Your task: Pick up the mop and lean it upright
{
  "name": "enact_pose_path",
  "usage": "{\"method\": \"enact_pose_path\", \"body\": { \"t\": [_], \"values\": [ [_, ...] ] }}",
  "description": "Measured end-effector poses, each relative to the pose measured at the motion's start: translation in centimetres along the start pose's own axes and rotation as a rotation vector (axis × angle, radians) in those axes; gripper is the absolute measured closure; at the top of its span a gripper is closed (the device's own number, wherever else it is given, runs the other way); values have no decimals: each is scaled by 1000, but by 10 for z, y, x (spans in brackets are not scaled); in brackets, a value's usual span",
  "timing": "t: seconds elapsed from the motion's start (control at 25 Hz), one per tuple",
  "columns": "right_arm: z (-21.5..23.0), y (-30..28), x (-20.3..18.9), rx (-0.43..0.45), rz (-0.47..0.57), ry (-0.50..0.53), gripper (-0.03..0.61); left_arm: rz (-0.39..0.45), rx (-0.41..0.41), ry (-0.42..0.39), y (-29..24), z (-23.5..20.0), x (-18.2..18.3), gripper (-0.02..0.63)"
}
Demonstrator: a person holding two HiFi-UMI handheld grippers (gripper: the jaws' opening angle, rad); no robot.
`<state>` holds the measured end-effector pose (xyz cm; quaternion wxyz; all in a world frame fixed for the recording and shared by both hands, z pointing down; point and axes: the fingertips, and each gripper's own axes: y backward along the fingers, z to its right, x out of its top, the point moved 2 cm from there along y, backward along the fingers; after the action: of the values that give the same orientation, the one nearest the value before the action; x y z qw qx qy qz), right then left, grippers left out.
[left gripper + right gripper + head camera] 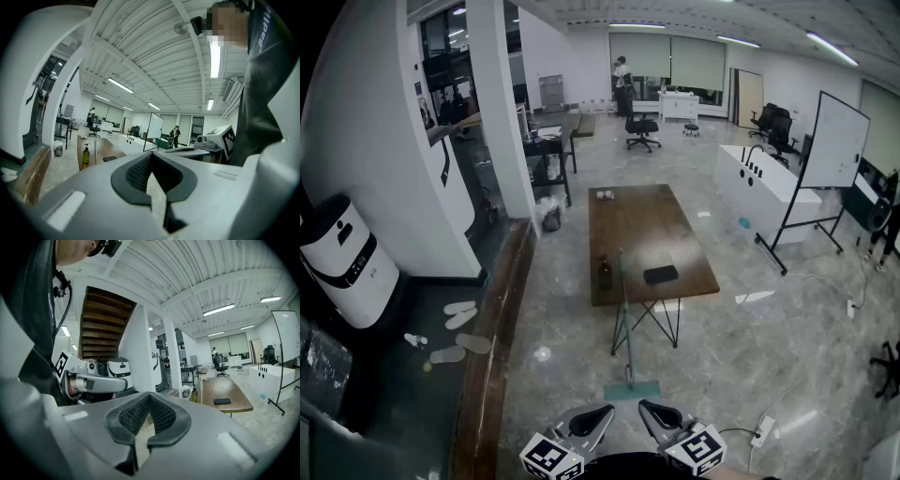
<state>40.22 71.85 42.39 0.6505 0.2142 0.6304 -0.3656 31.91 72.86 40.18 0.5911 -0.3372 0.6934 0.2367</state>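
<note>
**Mop at rest, both tongs free.** The mop (623, 319) stands nearly upright. Its flat head lies on the floor (722, 375) and its handle rests against the near edge of the worktop (637, 225), just beside a bottle (605, 273). The left tongs (598, 412) and right tongs (652, 410) are held low, short of the mop head. Each pair is pressed together with nothing between the pads.

Handling, as judged:
- **Handle:** a long, thin, stiff pole, probably light and smooth, so it may slip in a loose pinch.
- **Head:** likely hinged, so it gives little steadiness.
- **Where to take hold:** on the bare handle at about worktop height or just above, squarely across the pole.
- **Risk:** the handle could slide sideways along the worktop edge.
</note>
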Motion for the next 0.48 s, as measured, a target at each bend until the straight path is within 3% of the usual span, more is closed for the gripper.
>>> {"method": "enact_pose_path", "body": {
  "t": [0.48],
  "values": [
    [12, 6, 0, 37, 35, -27, 577, -14, 19, 14, -12, 5, -4, 595]
  ]
}}
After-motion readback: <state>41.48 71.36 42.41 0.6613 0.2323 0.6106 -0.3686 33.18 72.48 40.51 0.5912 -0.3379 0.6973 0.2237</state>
